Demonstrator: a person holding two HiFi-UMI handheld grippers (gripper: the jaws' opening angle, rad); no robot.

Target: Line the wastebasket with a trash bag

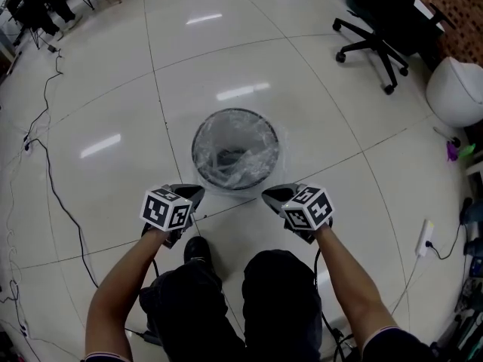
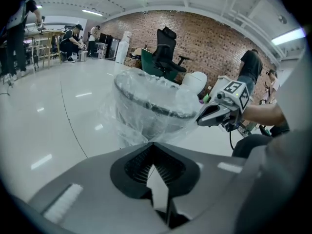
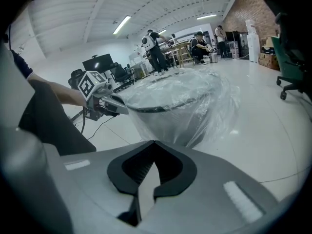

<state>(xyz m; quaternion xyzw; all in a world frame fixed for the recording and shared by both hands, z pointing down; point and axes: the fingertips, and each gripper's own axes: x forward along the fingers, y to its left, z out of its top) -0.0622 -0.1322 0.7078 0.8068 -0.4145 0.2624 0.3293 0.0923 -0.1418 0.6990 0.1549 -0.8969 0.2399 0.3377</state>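
Both forearms reach fwd, side by side. L gripper (image 1: 198,192) & R gripper (image 1: 266,194) tilt down, each clenched on bag (image 1: 253,138) film at its tips; basket (image 1: 195,148) just beyond.

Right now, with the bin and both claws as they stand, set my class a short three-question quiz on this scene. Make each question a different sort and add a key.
1. True or false: the clear trash bag already sits inside the wastebasket and folds over its rim.
2. Pick one: the left claw and the right claw are A) both wide open, B) both shut, C) one open and one shut.
3. Short answer: what piece of furniture stands on the floor at the head view's upper right?

Key: 1 true; 2 B; 3 an office chair.
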